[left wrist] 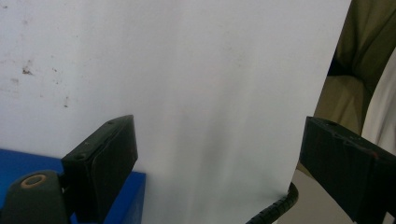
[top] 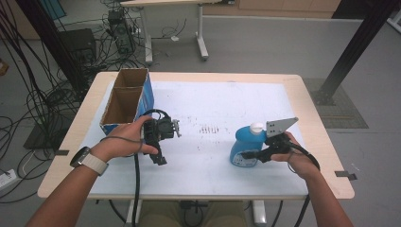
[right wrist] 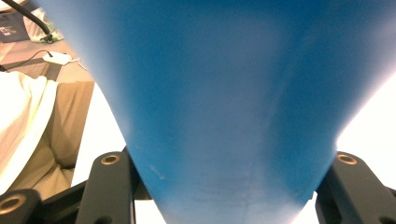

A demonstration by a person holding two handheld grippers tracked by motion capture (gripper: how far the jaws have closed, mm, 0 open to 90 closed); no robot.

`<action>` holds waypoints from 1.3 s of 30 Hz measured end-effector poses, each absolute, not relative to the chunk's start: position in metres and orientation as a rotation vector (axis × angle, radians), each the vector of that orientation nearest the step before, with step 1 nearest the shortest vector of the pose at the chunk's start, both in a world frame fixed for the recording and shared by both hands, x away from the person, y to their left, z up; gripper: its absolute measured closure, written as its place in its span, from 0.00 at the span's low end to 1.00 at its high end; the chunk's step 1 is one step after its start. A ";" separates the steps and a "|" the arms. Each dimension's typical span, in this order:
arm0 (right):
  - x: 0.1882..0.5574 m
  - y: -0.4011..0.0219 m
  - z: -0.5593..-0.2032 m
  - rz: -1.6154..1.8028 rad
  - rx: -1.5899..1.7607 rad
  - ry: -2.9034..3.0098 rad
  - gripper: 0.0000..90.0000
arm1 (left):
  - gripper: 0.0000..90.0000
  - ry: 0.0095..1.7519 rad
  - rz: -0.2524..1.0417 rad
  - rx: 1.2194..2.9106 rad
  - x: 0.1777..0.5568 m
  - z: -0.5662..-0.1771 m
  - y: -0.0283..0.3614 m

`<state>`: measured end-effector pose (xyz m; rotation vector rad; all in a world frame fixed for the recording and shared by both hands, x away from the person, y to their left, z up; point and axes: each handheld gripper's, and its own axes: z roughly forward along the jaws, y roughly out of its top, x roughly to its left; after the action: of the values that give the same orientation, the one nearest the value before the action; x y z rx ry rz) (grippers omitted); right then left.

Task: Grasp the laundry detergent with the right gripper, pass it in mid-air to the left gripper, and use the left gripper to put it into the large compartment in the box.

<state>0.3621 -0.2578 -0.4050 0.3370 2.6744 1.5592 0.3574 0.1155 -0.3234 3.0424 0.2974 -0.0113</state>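
Here the right gripper [top: 249, 154] clamps a blue plastic bottle [top: 245, 145], a smooth, rounded jug with a white cap [top: 257, 126], which stands upright on the white sheet [top: 213, 104] at the right of the table [top: 312, 123]. In the right gripper view the bottle's glossy blue body [right wrist: 224, 107] swells wide between the two black jaws, which press against its sides low down. A grey three-cornered plate [top: 280, 126] sits atop this gripper, and the person's right hand [top: 295, 153] holds it from the right, wrist level, forearm running in from the bottom edge.

The left gripper [top: 160, 158] hovers just over the sheet beside a brown cardboard box [top: 126, 101] with blue outer walls and two open compartments. Its jaws stand well apart with nothing between them; in the left gripper view only the matt, faintly speckled sheet [left wrist: 187, 93] lies between the black pads [left wrist: 105, 163]. The left hand [top: 125, 142], a watch [top: 87, 161] on its wrist, wraps the gripper's body.

The bottle's label is blurred, its base is hidden behind the jaws, and the insides of the box lie in shadow.
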 end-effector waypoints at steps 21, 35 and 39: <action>0.361 -0.258 -0.405 1.558 0.336 2.667 0.47 | 0.13 0.300 -0.016 3.043 0.357 -0.322 0.117; 0.361 -0.257 -0.405 1.553 0.329 2.670 0.47 | 0.13 0.299 -0.016 3.039 0.357 -0.321 0.116; 0.361 -0.257 -0.405 1.552 0.330 2.671 0.47 | 0.13 0.295 -0.016 3.039 0.357 -0.321 0.116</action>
<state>0.3610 -0.2570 -0.4046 0.3296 2.6705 1.5516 0.3575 0.1161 -0.3211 3.0388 0.2951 -0.0160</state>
